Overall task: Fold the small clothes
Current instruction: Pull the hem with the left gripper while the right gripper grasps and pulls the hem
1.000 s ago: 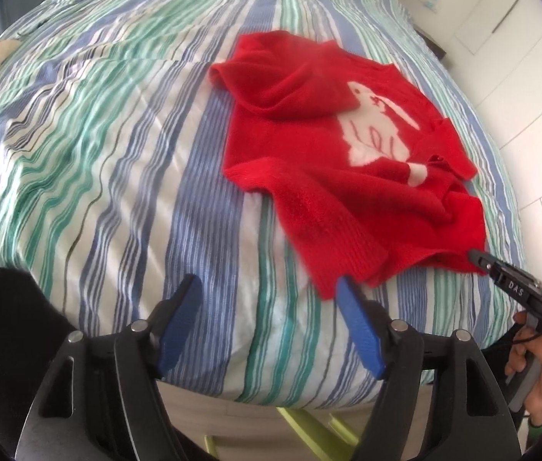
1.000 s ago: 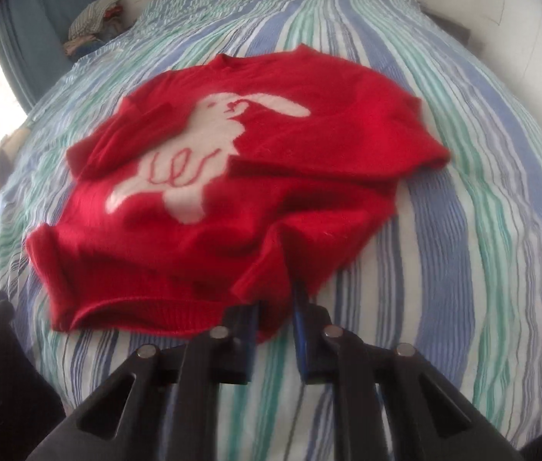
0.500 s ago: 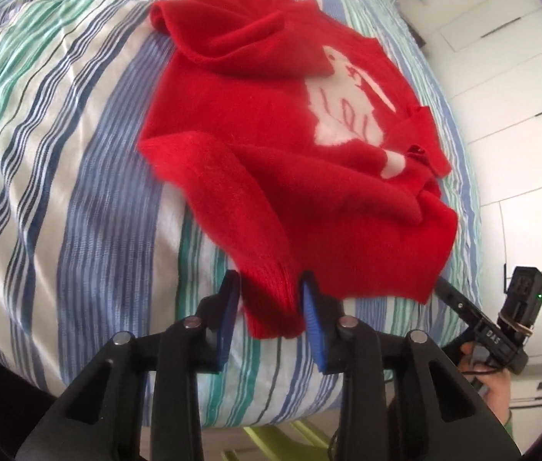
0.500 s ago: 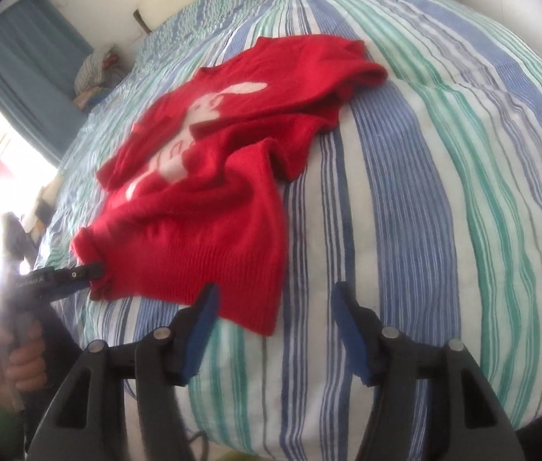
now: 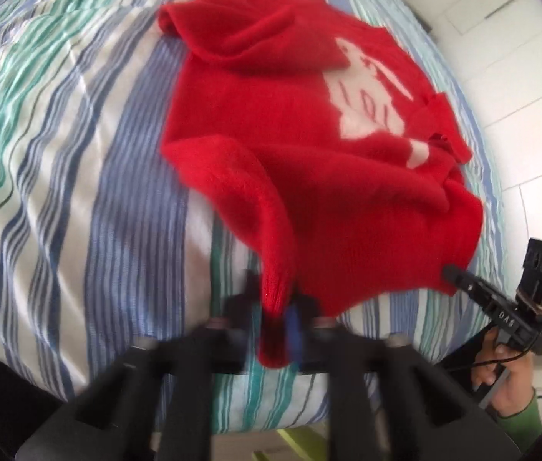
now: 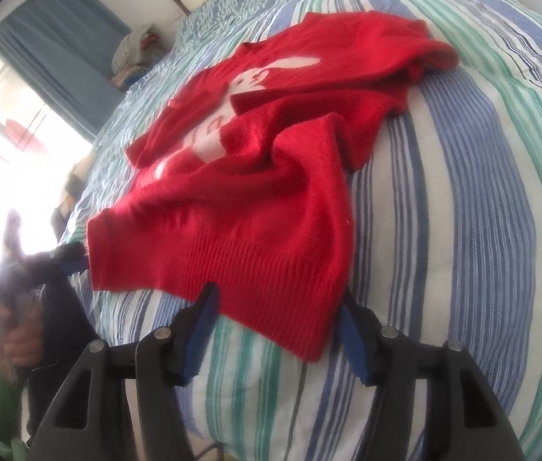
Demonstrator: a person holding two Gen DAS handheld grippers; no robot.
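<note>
A small red sweater with a white rabbit on its front lies rumpled on the striped bed; it also shows in the right wrist view. My left gripper is shut on the sweater's near hem corner, which bunches between the blue pads. My right gripper is open, with its jaws on either side of the other hem corner, low over the bed. The right gripper also shows in the left wrist view, at the sweater's right corner. The left gripper shows blurred in the right wrist view.
The striped bedspread covers the whole bed. Folded clothes are piled at the far head end. A blue curtain and a bright window are at the left. White cupboard doors stand to the right of the bed.
My left gripper closed on the sweater's hem corner. My right gripper let go of the hem, opened, and moved to straddle the other hem corner.
</note>
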